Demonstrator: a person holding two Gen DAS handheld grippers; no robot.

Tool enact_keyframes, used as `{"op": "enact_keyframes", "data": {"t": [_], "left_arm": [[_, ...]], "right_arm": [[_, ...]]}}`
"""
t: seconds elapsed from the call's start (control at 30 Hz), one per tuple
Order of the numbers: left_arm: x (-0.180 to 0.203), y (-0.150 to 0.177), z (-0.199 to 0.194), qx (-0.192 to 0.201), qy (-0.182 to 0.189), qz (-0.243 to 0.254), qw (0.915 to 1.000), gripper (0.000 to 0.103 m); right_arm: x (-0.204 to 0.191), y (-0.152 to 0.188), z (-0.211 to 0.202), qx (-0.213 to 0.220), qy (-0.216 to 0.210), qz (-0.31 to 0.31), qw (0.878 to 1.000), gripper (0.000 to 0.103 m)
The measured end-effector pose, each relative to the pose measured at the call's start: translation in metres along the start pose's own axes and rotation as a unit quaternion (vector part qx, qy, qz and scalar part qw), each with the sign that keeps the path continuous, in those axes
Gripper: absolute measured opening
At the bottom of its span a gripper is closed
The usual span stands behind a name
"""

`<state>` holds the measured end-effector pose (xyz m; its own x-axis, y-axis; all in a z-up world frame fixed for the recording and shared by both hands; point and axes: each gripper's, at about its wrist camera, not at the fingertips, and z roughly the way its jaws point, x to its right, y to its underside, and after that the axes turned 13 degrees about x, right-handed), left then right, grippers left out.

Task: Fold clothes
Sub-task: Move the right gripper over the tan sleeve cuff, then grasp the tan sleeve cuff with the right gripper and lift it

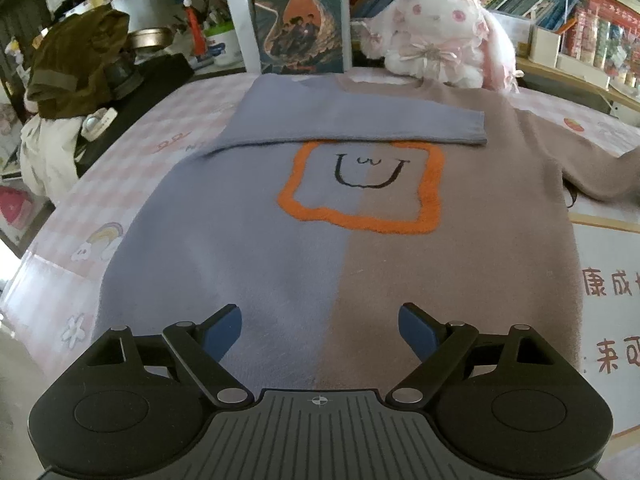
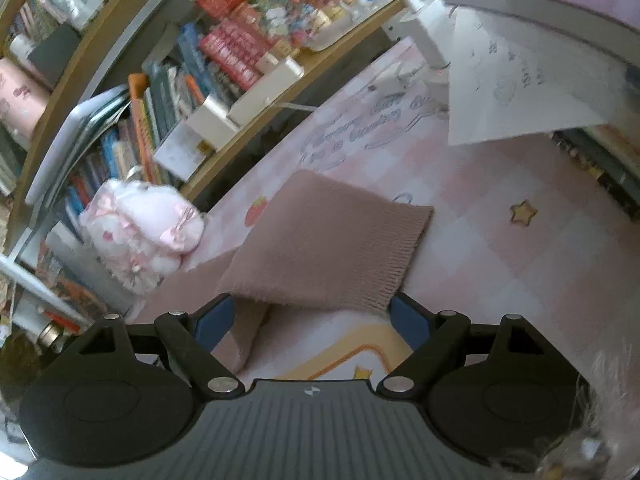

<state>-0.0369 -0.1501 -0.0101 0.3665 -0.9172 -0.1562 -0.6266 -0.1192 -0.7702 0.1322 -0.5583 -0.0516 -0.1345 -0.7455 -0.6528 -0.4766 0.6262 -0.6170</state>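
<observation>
While both jaws gape wide, the sweater [image 1: 340, 208] lies lengthwise, collar pointing toward the book [image 1: 300, 16].

Each handheld tool, the left gripper [image 1: 320, 332] and the right gripper [image 2: 310, 322], has a ribbed dark grey housing with a small crosshair mark, round black side discs, black link arms on silver rivets, and blue finger pads [image 1: 416, 330].
</observation>
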Motion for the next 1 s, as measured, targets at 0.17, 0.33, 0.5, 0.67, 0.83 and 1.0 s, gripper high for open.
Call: {"op": "enact_keyframes", "data": {"t": [0.17,0.33,0.5,0.67,0.83,1.0], "left_arm": [[-0.006,0.002,-0.001,-0.005,-0.009,-0.008,0.9999,0.088],[-0.007,0.002,-0.001,-0.008,-0.011,-0.009,0.9999,0.088],[-0.002,0.001,-0.001,-0.003,-0.004,0.003,1.0000,0.088],[-0.001,0.000,-0.001,-0.002,-0.003,0.005,1.0000,0.088],[-0.003,-0.001,0.000,-0.003,-0.004,-0.003,1.0000,0.088],[-0.006,-0.001,0.000,0.001,-0.007,-0.011,0.9999,0.088]], "right_arm": [[0.012,-0.007,-0.003,0.032,0.025,0.024,0.999,0.082],[0.017,-0.007,-0.007,0.044,0.041,0.033,0.998,0.067],[0.025,-0.008,-0.011,0.061,0.061,0.052,0.995,0.044],[0.012,-0.009,-0.001,0.054,0.102,-0.036,0.993,0.025],[-0.015,0.003,0.016,0.038,0.123,-0.203,0.971,0.022],[-0.021,0.006,0.020,0.042,0.119,-0.252,0.959,0.002]]}}
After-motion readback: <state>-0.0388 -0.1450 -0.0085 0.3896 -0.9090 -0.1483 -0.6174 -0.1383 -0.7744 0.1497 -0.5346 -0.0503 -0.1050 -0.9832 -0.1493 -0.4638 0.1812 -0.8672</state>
